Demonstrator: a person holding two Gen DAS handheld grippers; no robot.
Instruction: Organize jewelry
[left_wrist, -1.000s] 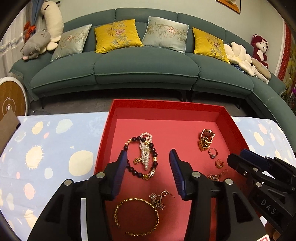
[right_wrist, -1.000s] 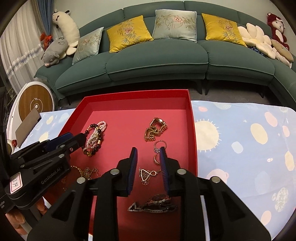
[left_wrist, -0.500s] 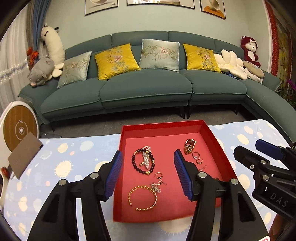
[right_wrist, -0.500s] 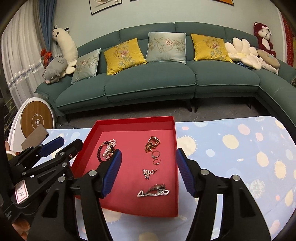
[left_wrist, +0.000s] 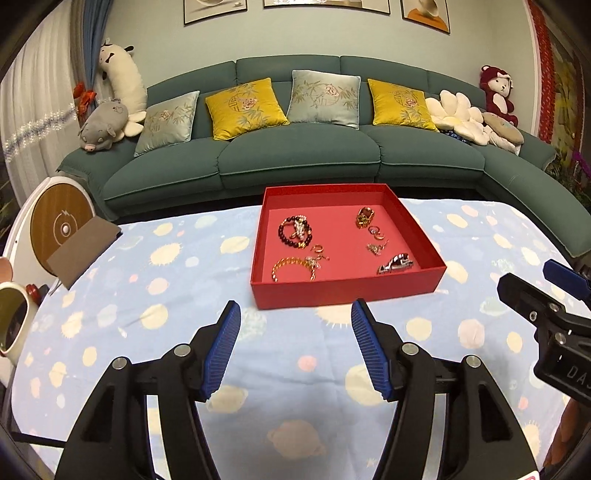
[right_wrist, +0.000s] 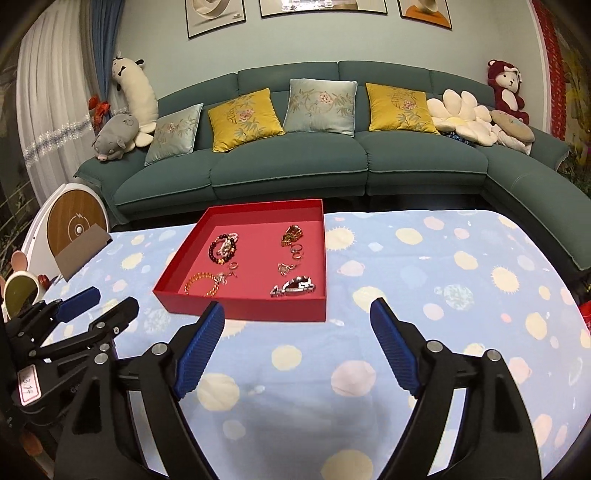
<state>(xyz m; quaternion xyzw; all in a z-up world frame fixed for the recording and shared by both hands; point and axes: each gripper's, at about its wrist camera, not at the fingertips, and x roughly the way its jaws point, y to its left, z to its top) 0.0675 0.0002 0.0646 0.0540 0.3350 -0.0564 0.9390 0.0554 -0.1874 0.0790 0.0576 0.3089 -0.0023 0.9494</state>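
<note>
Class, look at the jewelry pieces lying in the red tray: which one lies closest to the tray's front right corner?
The dark, silvery link piece in the red tray. It lies along the front wall near the right side; the gold bangle sits front left, and the rest lie farther back.

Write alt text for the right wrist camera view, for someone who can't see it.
The right gripper hangs over a blue spotted tablecloth, its jaws opening with nothing between them. Just beyond sits a red tray holding bracelets, rings and chains. The left gripper shows at the left edge, and a green sofa with cushions fills the background.
</note>
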